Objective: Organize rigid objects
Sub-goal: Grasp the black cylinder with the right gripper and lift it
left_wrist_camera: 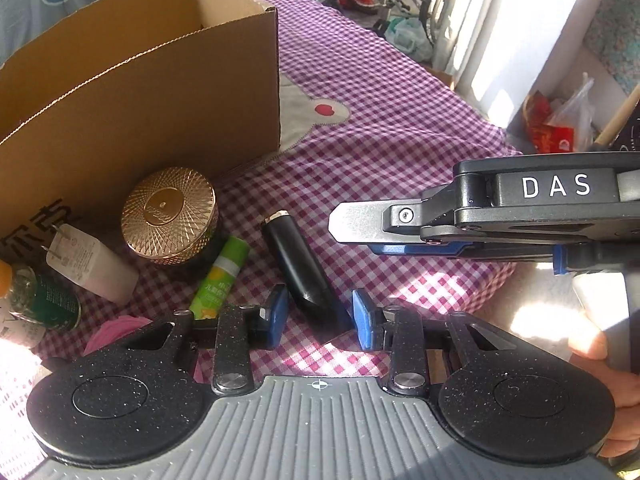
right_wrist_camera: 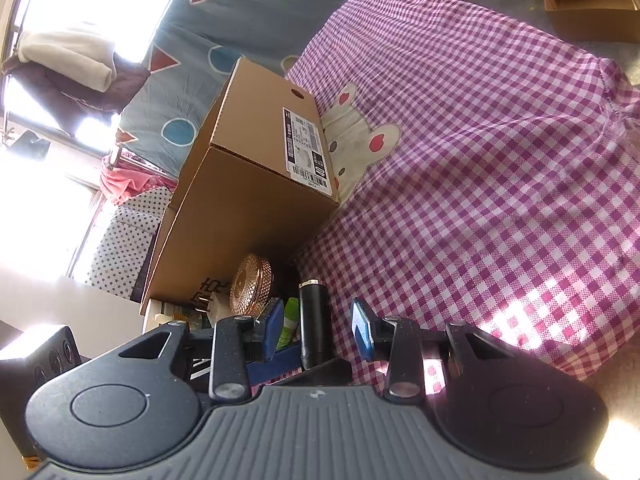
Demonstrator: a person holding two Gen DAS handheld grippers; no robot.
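L gripper (left_wrist_camera: 320,316) jaws apart round lower end of black tube (left_wrist_camera: 298,264), pads not touching it – nothing gripped. R gripper (right_wrist_camera: 312,322) hovering just right, also part open, empty. Beyond: green stick (left_wrist_camera: 220,276), gold jar (left_wrist_camera: 172,214), white charger (left_wrist_camera: 90,266), then box (left_wrist_camera: 140,92) on checked cloth (left_wrist_camera: 400,120). Risk: tube lies slanted, smooth – could roll or slip out if closed off-centre; could nudge green stick.

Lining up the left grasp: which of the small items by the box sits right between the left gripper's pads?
The black tube. Its lower end lies between the left gripper pads; the green tube lies outside them.
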